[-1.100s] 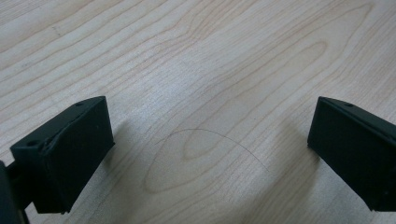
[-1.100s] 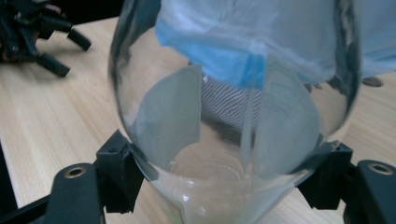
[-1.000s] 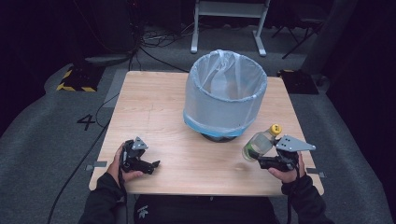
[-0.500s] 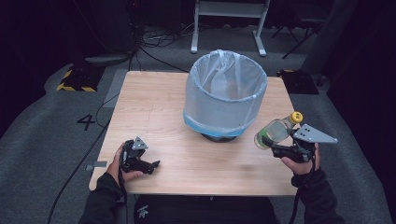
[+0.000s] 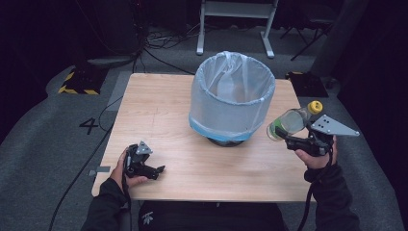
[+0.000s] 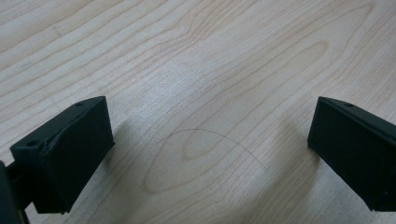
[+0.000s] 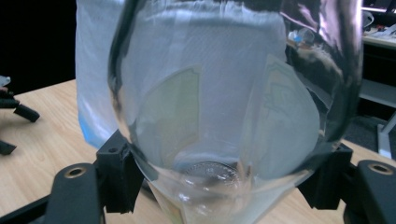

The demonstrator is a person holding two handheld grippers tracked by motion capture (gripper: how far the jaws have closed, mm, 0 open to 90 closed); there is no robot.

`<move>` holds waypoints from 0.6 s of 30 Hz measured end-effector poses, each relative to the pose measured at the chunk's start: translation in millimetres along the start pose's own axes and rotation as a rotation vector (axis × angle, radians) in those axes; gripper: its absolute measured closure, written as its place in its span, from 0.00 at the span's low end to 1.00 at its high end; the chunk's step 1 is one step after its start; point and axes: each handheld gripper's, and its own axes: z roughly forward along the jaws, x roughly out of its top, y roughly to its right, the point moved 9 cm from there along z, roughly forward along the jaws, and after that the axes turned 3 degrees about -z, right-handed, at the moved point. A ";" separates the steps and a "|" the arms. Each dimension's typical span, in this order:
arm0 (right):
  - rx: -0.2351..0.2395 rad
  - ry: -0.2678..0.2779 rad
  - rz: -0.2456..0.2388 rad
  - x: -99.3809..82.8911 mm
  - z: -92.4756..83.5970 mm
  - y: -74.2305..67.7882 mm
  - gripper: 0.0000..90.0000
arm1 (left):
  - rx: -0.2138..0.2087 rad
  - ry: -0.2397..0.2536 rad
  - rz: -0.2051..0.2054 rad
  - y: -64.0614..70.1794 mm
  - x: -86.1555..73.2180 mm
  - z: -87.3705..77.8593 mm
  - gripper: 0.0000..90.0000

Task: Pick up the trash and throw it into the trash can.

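Wooden table (image 5: pixel 159 110) on grey, perhaps carpeted, floor (image 5: pixel 43 139).

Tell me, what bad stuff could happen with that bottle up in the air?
1. The bottle is smooth, clear plastic held off the table by the right gripper; it might slip out and drop.
2. It hangs beside the bin, lower than the rim, so it may bump the wall if moved straight across.
3. The bin's thin bag liner could snag on the yellow cap.
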 end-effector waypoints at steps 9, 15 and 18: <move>-0.017 0.041 -0.018 30.4 1.9 4.8 0.31 | 0.000 0.000 0.000 0.0 0.0 0.0 0.00; -0.024 0.066 -0.020 45.8 -1.6 7.9 0.31 | 0.000 0.000 0.000 0.0 0.0 0.0 0.00; -0.032 0.073 -0.026 49.9 -3.3 9.6 0.31 | 0.000 0.000 0.000 0.0 0.0 0.0 0.00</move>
